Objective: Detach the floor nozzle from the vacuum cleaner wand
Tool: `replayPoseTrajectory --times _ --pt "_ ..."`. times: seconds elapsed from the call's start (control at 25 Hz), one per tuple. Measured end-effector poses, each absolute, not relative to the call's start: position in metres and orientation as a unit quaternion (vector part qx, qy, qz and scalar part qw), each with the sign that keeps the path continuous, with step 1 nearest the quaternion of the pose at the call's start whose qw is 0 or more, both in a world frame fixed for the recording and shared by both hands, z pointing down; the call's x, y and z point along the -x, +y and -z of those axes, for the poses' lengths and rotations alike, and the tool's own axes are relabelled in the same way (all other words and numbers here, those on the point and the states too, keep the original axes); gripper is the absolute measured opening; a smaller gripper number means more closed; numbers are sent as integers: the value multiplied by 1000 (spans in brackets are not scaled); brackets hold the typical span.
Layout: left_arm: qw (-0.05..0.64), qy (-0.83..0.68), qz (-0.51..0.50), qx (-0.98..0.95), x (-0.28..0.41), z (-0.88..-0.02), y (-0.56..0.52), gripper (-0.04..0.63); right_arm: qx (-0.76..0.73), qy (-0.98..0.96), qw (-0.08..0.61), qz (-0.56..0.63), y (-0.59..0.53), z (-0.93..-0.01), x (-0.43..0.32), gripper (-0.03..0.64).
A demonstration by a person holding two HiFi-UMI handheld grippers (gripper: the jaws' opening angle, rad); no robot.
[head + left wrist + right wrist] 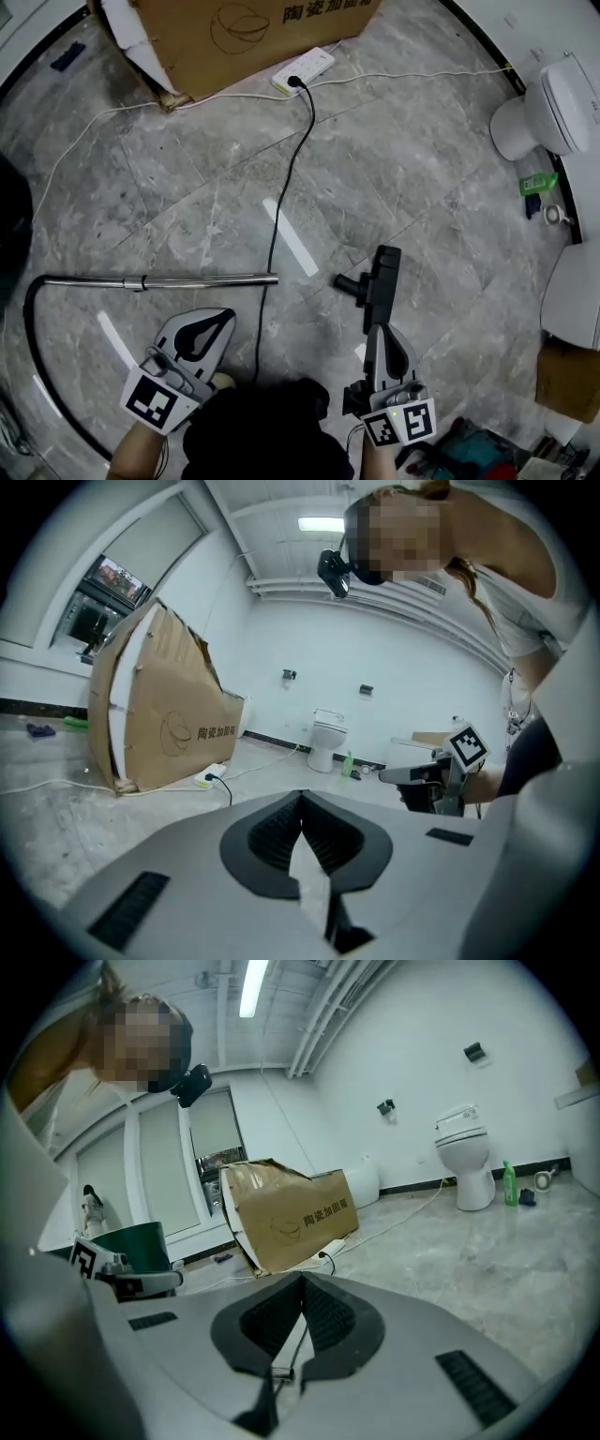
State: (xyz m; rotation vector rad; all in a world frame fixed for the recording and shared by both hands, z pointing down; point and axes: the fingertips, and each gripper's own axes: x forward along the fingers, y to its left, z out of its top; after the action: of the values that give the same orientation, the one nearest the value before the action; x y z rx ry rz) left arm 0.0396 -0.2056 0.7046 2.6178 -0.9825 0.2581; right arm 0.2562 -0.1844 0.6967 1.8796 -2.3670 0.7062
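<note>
Left gripper [223, 317], right gripper [379, 330]: jaws closed together, both empty, above the floor [422, 169]. Wand [197, 279] lies at left, nozzle [382, 281] at right (bare floor between them). Detachment looks complete; nothing evidently remains.

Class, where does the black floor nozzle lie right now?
In the head view the floor nozzle lies on the marble floor right of centre, just beyond the right gripper, apart from the wand to its left.
</note>
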Motion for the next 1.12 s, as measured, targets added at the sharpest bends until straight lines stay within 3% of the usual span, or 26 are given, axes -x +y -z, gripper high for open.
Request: replayPoseTrajectory --times 0.32,0.64,0.84,1.12 --pt "84 -310 -146 -936 -75 -519 -197 11 -619 -754 51 -215 -184 -522 -260 15" --pt "101 -324 -146 -929 -73 -361 -188 11 -602 -775 71 -180 -201 -351 -261 15" --pt "152 -349 -135 -915 -70 -308 -171 11 -613 -767 58 -180 -186 -292 -271 15" --pt "155 -363 -113 -912 -65 -272 -171 11 -613 -752 15 -242 -154 -283 -245 17"
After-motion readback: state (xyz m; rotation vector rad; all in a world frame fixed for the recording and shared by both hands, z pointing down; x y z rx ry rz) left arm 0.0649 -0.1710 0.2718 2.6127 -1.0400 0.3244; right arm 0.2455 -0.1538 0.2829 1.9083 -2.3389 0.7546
